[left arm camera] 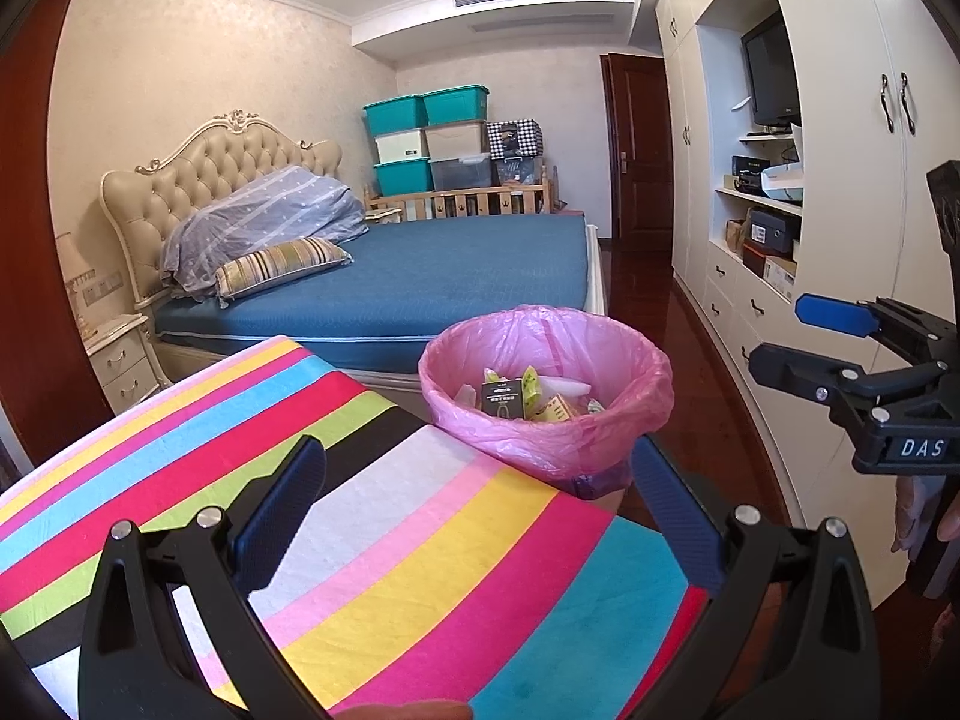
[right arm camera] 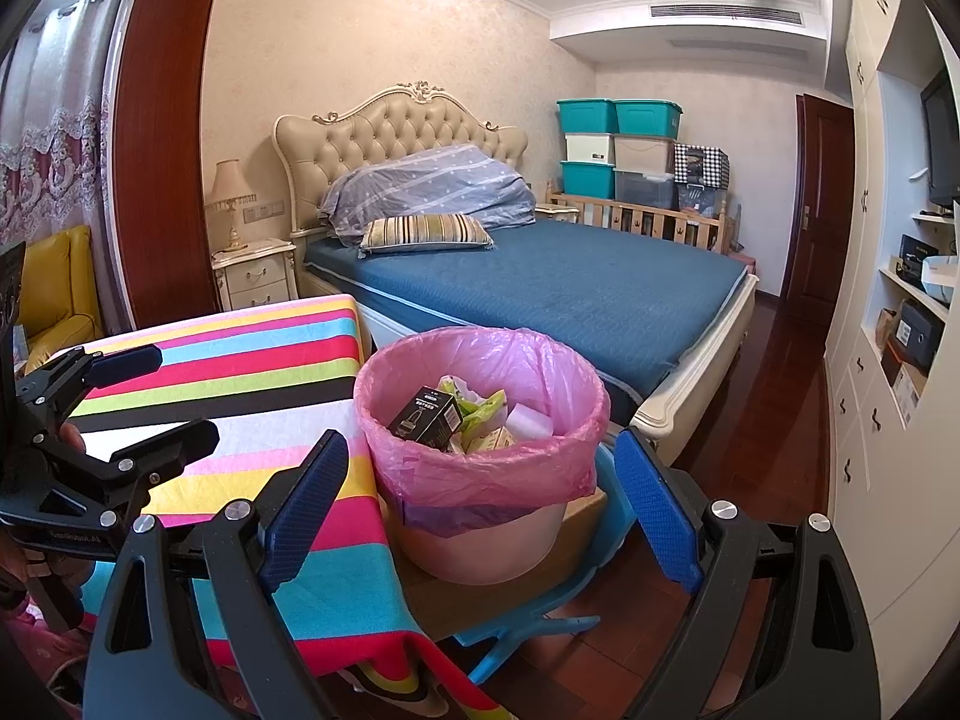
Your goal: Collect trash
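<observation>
both grippers, left gripper (left arm camera: 474,504) and right gripper (right arm camera: 480,498), fingers apart and empty; boxes and wrappers lie inside the round pink-lined plastic bin (right arm camera: 480,468) beside the striped-cloth desk (left arm camera: 390,540), which shows no trash; collection looks nearly done.

**Lined bin beside the striped desk**

The right gripper (right arm camera: 480,504) hangs with its blue fingers (right arm camera: 657,510) spread wide and nothing between them. Ahead stands a bin (right arm camera: 480,540) with a pink liner (right arm camera: 480,468), holding a black box (right arm camera: 427,415) and green wrappers (right arm camera: 480,411). It sits just beside the desk (right arm camera: 252,372). The left gripper (right arm camera: 180,396) hovers over the stripes, also spread apart. A blue bed (right arm camera: 570,294) lies behind.
</observation>
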The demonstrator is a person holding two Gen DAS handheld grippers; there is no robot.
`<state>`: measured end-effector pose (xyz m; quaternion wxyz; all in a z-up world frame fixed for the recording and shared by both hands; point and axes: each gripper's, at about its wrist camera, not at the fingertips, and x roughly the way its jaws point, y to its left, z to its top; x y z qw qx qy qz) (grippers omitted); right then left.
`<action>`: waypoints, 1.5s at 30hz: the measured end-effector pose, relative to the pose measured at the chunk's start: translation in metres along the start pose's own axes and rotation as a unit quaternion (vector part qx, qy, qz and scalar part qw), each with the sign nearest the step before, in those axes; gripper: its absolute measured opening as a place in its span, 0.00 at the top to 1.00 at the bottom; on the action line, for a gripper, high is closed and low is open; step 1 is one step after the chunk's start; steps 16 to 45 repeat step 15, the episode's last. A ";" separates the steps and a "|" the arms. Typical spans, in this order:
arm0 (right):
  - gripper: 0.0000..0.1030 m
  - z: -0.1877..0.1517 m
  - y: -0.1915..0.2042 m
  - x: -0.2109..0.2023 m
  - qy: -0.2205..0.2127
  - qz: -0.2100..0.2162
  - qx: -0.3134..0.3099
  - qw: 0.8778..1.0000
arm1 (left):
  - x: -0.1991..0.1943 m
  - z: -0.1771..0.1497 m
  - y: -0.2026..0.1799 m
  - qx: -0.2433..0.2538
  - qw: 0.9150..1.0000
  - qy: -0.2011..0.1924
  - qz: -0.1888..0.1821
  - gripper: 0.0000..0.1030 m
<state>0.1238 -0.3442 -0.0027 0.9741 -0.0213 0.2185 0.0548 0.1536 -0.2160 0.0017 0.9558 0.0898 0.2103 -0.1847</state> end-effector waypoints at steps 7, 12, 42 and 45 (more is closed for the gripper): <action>0.18 -0.001 0.002 0.000 -0.001 0.000 -0.001 1.000 | -0.001 -0.002 0.004 0.005 1.000 -0.001 -0.021 0.04; 0.18 0.004 0.014 0.000 0.003 0.001 -0.013 1.000 | -0.006 -0.003 0.018 -0.003 0.999 0.008 -0.037 0.04; 0.18 0.008 0.027 0.000 0.006 0.011 -0.024 1.000 | -0.014 -0.007 0.037 -0.016 1.000 0.015 -0.017 0.04; 0.18 0.008 0.027 0.000 0.006 0.011 -0.024 1.000 | -0.014 -0.007 0.037 -0.016 1.000 0.015 -0.017 0.04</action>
